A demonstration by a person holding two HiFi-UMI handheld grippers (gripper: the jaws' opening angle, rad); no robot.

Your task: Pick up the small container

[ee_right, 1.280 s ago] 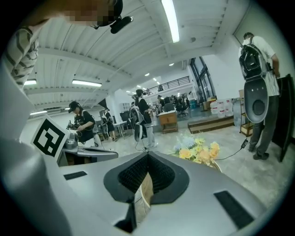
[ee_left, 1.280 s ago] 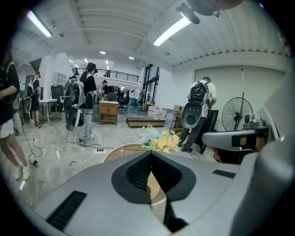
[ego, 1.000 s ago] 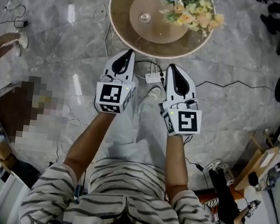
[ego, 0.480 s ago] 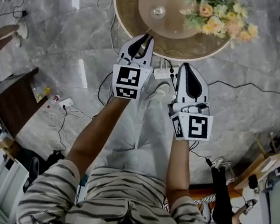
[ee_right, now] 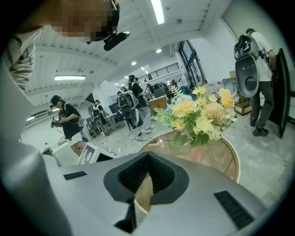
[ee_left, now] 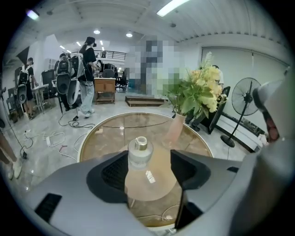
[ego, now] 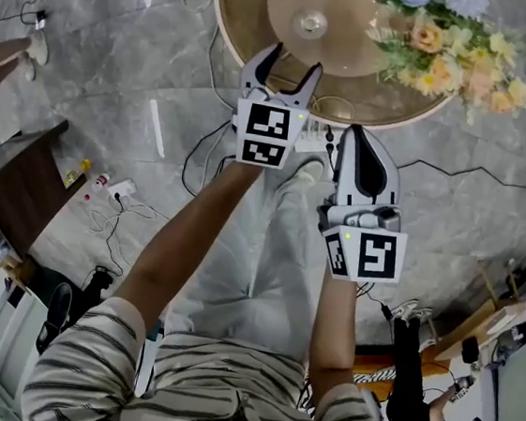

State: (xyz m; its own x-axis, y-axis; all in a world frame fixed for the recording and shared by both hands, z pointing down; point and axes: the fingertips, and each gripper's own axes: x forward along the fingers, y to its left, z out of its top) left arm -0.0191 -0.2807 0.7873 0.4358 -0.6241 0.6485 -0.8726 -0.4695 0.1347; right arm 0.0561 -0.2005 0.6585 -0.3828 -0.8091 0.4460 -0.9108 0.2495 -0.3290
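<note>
small container (ee_left: pixel 138 159): upright on round counter (ego: pixel 237 23), ahead of left tongs (ego: pixel 294 65), untouched | left tongs opening, empty; right tongs (ee_right: pixel 140 182) closed, empty | next, I think: advance level, centre bottle body, close gently

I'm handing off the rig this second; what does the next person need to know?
Left claw: opening, nothing gripped, aimed at the small container.
Right claw: shut, empty, short of the table's edge.
Small container: upright mid round table, flowers beside it.
Done: left claw lined up.
Left: reach in, close on the container, lift.
</note>
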